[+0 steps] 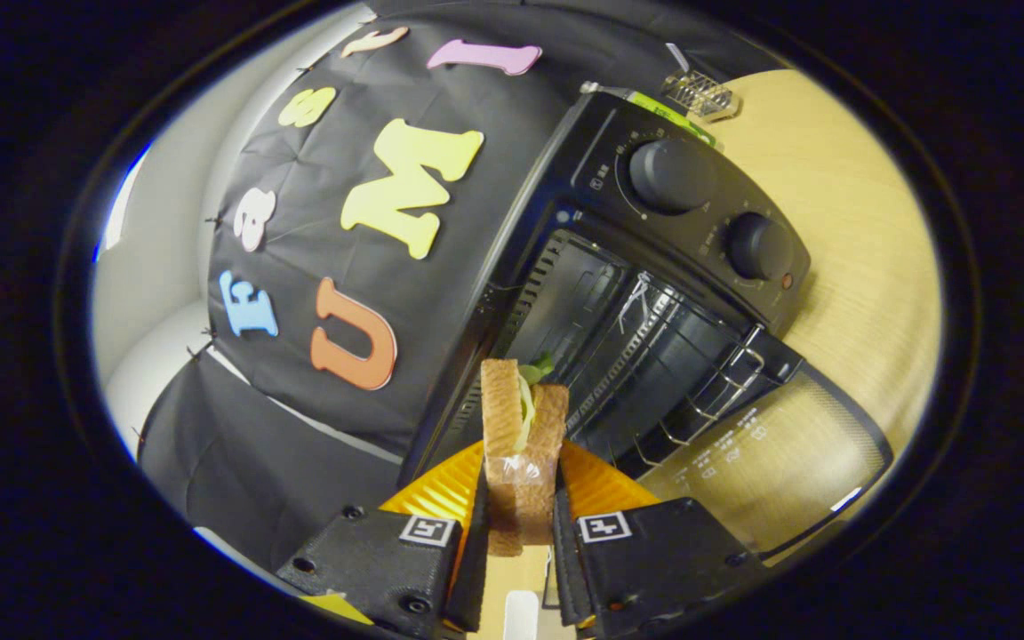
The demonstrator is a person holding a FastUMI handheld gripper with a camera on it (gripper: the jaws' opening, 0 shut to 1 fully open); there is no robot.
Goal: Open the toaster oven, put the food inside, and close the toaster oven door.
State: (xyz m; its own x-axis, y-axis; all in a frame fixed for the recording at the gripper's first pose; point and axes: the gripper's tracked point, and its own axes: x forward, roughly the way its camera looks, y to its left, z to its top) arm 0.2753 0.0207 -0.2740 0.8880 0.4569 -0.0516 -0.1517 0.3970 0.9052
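Note:
My gripper [521,511] is shut on a sandwich [523,436], two slices of brown bread with pale and green filling, which stands up between the fingers. Just beyond it is the black toaster oven [654,258], seen tilted, with its glass door [779,462] folded down and open. The dark cavity [645,356] shows a wire rack [716,373] inside. Two round knobs, one [670,173] and the other [754,244], sit on the oven's control panel. The sandwich is in front of the oven's mouth, outside the cavity.
The oven stands on a light wooden table [850,231]. A small wire rack-like object [699,93] lies on the table behind the oven. The booth's black cloth wall [361,293] hangs close on the oven's other side, with a white wall [156,267] past it.

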